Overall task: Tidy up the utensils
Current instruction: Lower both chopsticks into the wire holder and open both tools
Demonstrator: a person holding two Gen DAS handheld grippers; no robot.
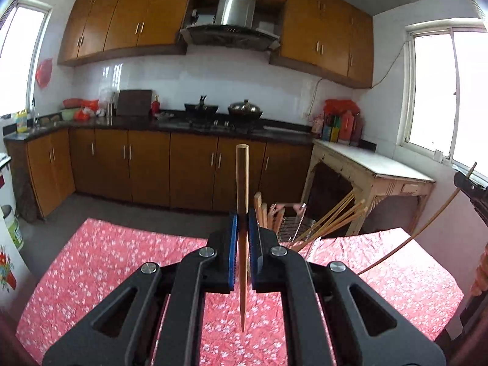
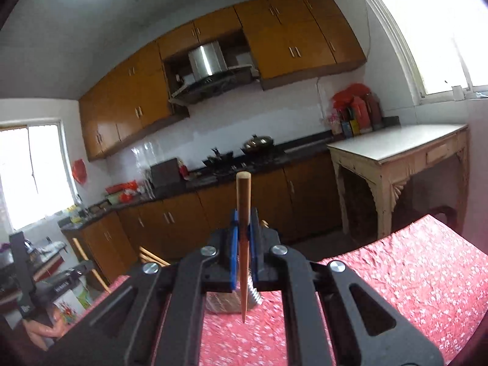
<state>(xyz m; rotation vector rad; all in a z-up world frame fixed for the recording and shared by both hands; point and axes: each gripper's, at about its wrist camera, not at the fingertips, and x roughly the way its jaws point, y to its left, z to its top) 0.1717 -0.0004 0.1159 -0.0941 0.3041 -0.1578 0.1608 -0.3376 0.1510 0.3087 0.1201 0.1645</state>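
Note:
My left gripper [image 1: 243, 224] is shut on a wooden chopstick [image 1: 242, 183] that stands upright between the blue pads, thick end up and point down over the red flowered tablecloth [image 1: 122, 262]. Behind it a wire utensil holder [image 1: 297, 230] on the table holds several chopsticks that lean to the right. My right gripper [image 2: 243, 230] is likewise shut on a second upright chopstick [image 2: 243, 201]. The holder [image 2: 222, 303] shows in part below its jaws. The right gripper [image 1: 471, 183] also appears at the right edge of the left wrist view, and the left gripper [image 2: 24, 277] at the left edge of the right wrist view.
A dark kitchen counter [image 1: 183, 123] with a stove and woks runs along the back wall. A worn cream side table [image 1: 375, 167] stands at the right under a window. Wooden chair backs [image 2: 91, 262] stand by the table's far edge. A hand [image 2: 45, 332] shows at lower left.

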